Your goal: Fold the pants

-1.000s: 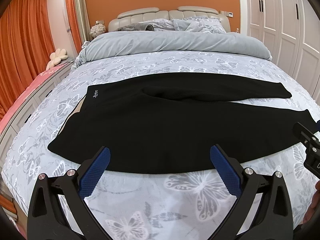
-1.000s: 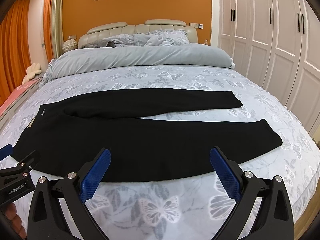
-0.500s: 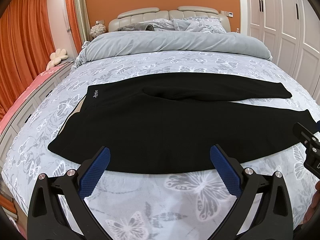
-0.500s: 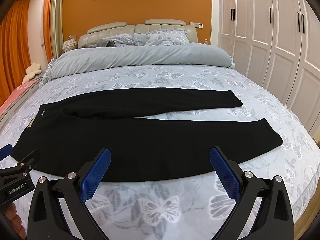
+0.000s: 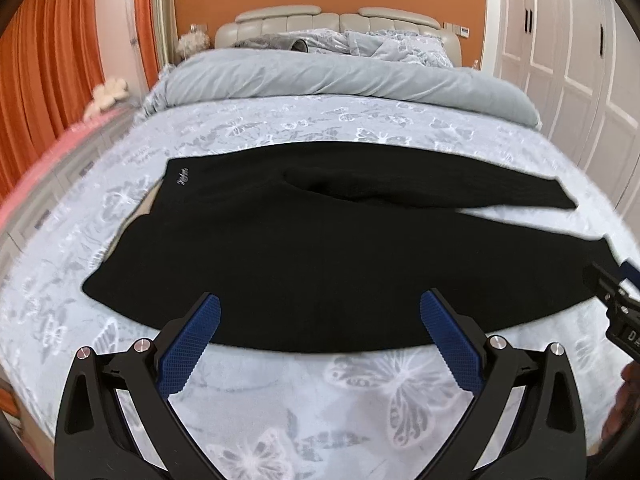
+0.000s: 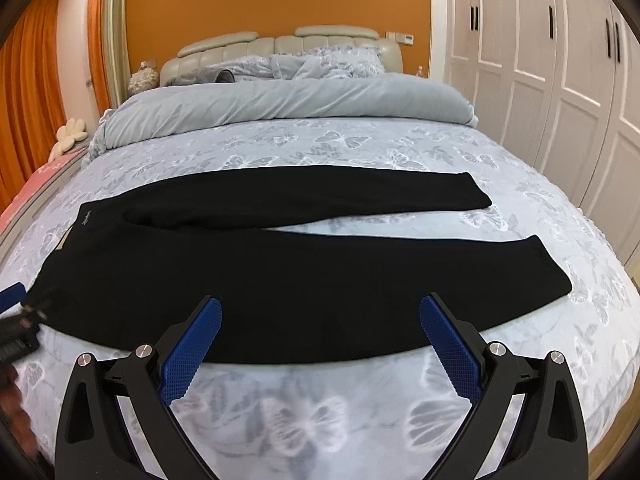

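The left gripper (image 5: pixel 320 320) hangs with its jaws spread wide and nothing between them, its blue-padded fingers (image 5: pixel 190 348) over the near edge of the black pants (image 5: pixel 304 252). In the left wrist view the pants lie flat across the bed (image 5: pixel 120 208), on a grey sheet printed with butterflies. The waistband, with a small pale logo (image 5: pixel 183 178), sits to the left; the two legs run off to the right, the far leg ending in a cuff near the right side of the bed and the near leg reaching the right edge of the picture. The right gripper (image 5: pixel 616 304) shows there at the right edge, beside the end of the near leg; whether it touches the cloth cannot be told. A rolled grey duvet (image 5: pixel 352 80) lies across the far part of the bed, before a padded headboard (image 5: pixel 336 20). Orange curtains (image 5: pixel 48 60) hang at the left.

In the right wrist view the right gripper (image 6: pixel 320 320) is likewise wide open and empty, its fingers (image 6: pixel 450 350) above the near hem of the pants (image 6: pixel 280 280). The legs part in a narrow V towards the right. The left gripper (image 6: pixel 18 320) appears blurred at the left edge, by the waist end. White wardrobe doors (image 6: pixel 560 80) line the right wall.
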`<state>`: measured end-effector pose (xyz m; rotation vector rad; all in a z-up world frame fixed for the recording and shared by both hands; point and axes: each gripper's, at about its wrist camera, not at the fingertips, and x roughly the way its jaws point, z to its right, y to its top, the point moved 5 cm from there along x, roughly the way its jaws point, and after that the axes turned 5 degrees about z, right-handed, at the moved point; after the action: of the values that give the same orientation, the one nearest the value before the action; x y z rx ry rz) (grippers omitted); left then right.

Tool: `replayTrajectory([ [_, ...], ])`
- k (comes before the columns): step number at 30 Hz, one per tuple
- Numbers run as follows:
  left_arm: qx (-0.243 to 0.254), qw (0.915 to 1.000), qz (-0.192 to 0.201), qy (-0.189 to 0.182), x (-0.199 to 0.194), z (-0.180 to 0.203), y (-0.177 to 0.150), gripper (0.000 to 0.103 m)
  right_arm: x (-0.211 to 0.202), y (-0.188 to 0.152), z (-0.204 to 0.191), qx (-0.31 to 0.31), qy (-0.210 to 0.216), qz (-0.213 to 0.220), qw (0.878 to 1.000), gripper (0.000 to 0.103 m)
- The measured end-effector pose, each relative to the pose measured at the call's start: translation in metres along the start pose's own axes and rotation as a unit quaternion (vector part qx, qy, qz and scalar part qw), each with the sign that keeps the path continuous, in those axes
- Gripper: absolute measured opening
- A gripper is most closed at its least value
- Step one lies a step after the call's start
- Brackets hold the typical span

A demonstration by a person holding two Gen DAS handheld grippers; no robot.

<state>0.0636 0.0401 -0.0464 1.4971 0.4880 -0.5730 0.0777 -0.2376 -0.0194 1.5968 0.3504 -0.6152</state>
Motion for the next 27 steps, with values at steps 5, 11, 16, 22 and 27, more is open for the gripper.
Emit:
replayTrajectory([
  [5,-0.049,0.9985,-0.022,-0.001,0.034,-0.072,0.049,0.098,0.04,0.04,0.082,0.004,-0.033,-0.019,0.999,0.098],
  [11,-0.085,0.9917,-0.068,0.069,0.13,-0.173,0.105,0.098,0.146,0.081,0.19,0.042,-0.074,-0.069,0.994,0.098],
  [16,-0.16,0.9779,-0.096,0.095,0.218,-0.242,0.134,0.098,0.237,0.11,0.248,0.101,-0.074,-0.086,0.988,0.098],
  [22,-0.204,0.9655,-0.142,0.077,0.302,-0.258,0.138,0.098,0.325,0.116,0.268,0.101,-0.096,-0.145,0.98,0.098],
  [27,-0.163,0.9687,-0.148,0.115,0.339,-0.248,0.145,0.091,0.349,0.112,0.254,0.092,-0.08,-0.14,0.983,0.058],
])
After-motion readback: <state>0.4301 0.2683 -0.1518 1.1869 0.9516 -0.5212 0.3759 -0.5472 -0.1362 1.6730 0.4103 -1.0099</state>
